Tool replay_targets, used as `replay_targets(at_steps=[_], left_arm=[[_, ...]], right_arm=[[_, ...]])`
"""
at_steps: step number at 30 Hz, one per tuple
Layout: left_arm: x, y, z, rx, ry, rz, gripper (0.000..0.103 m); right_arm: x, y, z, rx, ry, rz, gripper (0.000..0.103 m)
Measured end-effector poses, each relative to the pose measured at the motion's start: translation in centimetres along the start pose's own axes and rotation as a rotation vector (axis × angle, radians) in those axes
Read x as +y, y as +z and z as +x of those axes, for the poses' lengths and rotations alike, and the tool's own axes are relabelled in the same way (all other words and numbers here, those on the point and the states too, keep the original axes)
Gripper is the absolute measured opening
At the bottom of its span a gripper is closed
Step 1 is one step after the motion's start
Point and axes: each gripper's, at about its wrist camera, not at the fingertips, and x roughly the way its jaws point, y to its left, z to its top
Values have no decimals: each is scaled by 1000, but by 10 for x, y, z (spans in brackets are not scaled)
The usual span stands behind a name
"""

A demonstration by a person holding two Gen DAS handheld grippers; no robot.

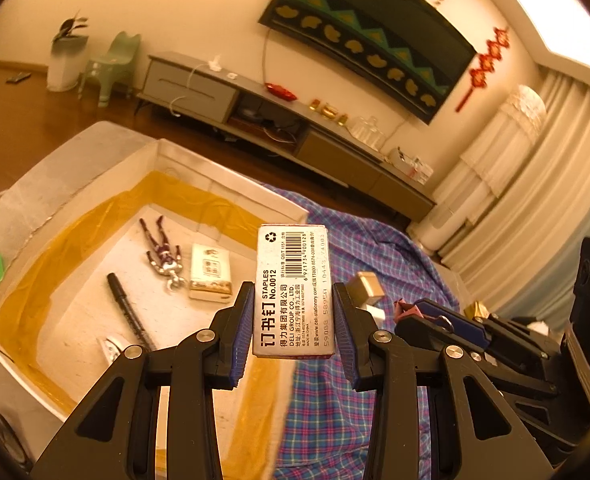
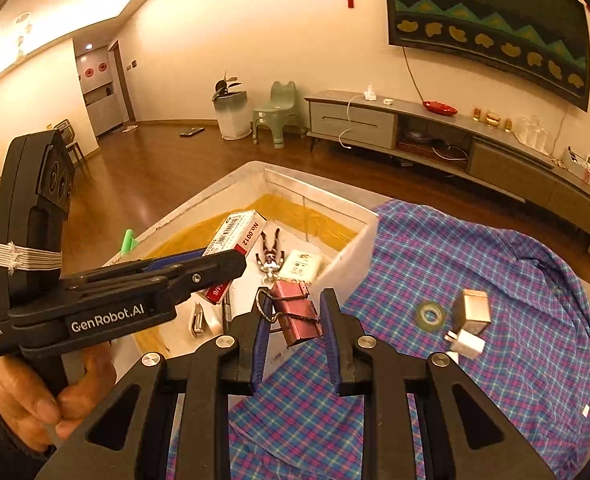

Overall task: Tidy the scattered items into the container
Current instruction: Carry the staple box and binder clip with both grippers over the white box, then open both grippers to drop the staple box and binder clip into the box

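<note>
Left gripper, jaws about half open and clamped on a white staple box, held above the near rim of the white container. Right gripper, jaws narrowly set, pinching a pink binder clip just beside the container's corner. Inside the container: toy figure, black pen, small packet. On the surface, spread with blue-and-pink plaid cloth: tape roll, small tan box, white charger plug. Beyond: wooden floor, grey TV cabinet, wall-mounted television, green child's chair, potted plant, pale curtains.
</note>
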Motion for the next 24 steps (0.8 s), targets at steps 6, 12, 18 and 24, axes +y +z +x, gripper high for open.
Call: replay_targets(at_steps=[6,12,18,24], left_arm=[[34,6,3,24,-21,-146,39],[49,-1,12,78,-41,-245,39],[45,-8,20,117,-16,-241,39],[38,-15,28,148,27,-185,39]], right_arm=[[6,13,14,17,34,8,26],[2,28,35,55,97,70,26],[-11,42,61,109,100,118,26],[-18,52,90,167,64,100,26]])
